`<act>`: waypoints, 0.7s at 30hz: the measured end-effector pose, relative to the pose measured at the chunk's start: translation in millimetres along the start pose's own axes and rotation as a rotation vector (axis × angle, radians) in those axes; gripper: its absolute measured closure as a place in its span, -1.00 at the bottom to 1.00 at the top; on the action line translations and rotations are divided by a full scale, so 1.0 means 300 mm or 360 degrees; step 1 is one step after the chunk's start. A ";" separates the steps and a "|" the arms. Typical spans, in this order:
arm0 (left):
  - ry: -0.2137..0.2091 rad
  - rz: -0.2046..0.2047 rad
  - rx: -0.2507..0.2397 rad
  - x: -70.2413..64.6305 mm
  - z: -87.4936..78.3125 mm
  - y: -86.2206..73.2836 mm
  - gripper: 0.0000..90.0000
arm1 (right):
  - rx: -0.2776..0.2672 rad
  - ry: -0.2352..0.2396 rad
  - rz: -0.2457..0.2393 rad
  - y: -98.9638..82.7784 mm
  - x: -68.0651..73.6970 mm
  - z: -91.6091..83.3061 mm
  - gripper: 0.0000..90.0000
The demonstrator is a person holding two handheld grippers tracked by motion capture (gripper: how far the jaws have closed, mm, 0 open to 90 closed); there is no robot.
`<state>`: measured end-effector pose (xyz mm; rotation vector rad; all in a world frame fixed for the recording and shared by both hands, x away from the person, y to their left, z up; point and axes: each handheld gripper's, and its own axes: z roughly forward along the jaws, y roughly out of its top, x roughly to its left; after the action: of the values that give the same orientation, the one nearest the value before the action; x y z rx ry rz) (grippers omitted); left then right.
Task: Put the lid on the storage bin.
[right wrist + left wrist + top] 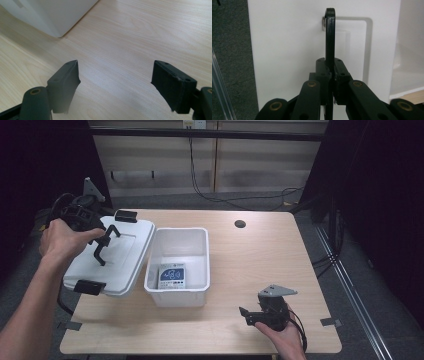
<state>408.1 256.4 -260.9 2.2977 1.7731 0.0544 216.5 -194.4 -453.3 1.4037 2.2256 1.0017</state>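
The left gripper (102, 244) is clenched on the lid's thin black handle (330, 37), holding the white lid (112, 255) at nine o'clock from the open white bin (177, 292), tilted against its left wall. Such a narrow grip could let the lid pivot, slip off or knock the bin. The right gripper (115, 82) rests released over the table (250, 255) at five o'clock.

On the bench (260, 250), a lid (111, 255) sits tilted just left of an open bin (179, 266), its handle (107, 244) pinched by the left hand-held gripper (102, 242); a card (171, 276) lies inside the bin; the right hand-held gripper (245, 315) rests at the bench's near right.
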 end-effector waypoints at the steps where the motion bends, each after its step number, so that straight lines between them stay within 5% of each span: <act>1: -0.0001 0.0011 0.0002 -0.009 -0.001 0.004 0.89 | 0.0003 0.0000 0.0009 0.000 0.002 -0.001 -0.52; 7: -0.0070 0.0056 -0.0003 -0.070 -0.005 0.022 0.89 | 0.0001 0.0000 0.0001 0.000 0.001 0.000 -0.52; 16: -0.0060 0.0072 -0.0010 -0.172 -0.021 0.055 0.88 | -0.0001 0.0002 -0.0008 0.001 0.002 0.001 -0.52; 21: -0.0068 0.0049 -0.0006 -0.193 -0.016 0.063 0.89 | -0.0014 0.0012 -0.0010 0.002 0.003 -0.002 -0.53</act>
<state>409.8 197.4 -245.5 2.3062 1.7158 0.0137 216.1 -193.6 -452.5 1.3910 2.2271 1.0153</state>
